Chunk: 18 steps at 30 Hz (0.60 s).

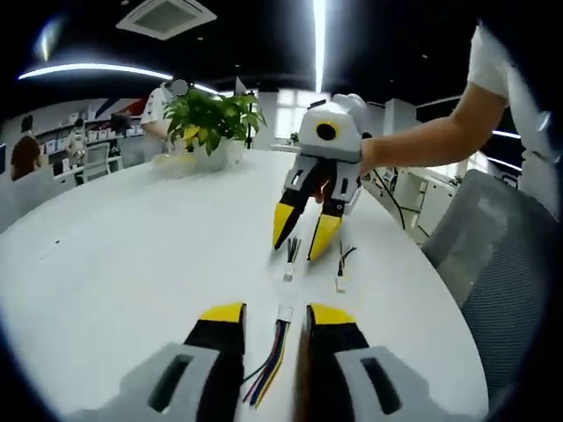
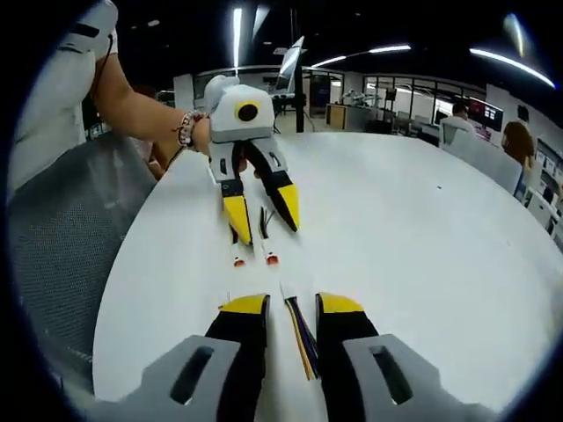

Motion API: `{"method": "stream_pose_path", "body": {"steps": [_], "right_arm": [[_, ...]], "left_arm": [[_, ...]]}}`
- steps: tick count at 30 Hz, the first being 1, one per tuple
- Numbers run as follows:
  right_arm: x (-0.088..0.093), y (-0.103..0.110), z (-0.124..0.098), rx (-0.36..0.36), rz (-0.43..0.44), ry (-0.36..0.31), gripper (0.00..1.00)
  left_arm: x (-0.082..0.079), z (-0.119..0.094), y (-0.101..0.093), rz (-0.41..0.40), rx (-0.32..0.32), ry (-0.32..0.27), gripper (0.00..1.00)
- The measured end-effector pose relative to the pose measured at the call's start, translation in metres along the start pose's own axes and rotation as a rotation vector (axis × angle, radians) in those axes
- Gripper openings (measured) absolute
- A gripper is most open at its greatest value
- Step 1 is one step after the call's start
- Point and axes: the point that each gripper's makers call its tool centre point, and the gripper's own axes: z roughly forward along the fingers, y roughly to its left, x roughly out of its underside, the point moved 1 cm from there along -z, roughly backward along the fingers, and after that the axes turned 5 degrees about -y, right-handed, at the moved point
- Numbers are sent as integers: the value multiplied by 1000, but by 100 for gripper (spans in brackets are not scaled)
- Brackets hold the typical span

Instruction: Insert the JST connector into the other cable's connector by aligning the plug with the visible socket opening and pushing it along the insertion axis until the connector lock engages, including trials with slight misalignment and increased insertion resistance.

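both yellow-tipped grippers, left gripper (image 1: pixel 274 321) and right gripper (image 2: pixel 292 309), stand apart, holding nothing. multicoloured-wire jst cable (image 1: pixel 271 365) and short black-wire connectors (image 1: pixel 291 257) apparently lie unmated on white table (image 1: pixel 114 264); insertion not begun.

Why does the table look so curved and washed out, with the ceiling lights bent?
Left gripper view: fisheye lens bows the white table and ceiling light strip; tabletop glares bright. Right gripper view: same bending, ceiling strip flares, distant office soft; multicoloured cable stays fairly sharp.

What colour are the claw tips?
Yellow on black, clearest on the left claw in the right gripper view.
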Motion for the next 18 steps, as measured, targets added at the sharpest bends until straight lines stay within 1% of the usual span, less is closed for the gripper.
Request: {"method": "stream_pose_path", "body": {"steps": [3,8,12,14,18], "right_arm": [[4,-1,1,2,12,3,17],[7,-1,3,-1,23,-6,16],[9,0,5,-11,22,-3,14],[9,2,7,-19,23,-12,13],[8,0,8,-14,27,-25,12]], "left_arm": [[3,1,-1,0,2,9,18],[7,2,-5,-15,18,1,14],[9,3,-5,-27,21,-3,14],[10,3,-4,-32,22,-5,14],[10,4,-3,-40,20,-17,12]]}}
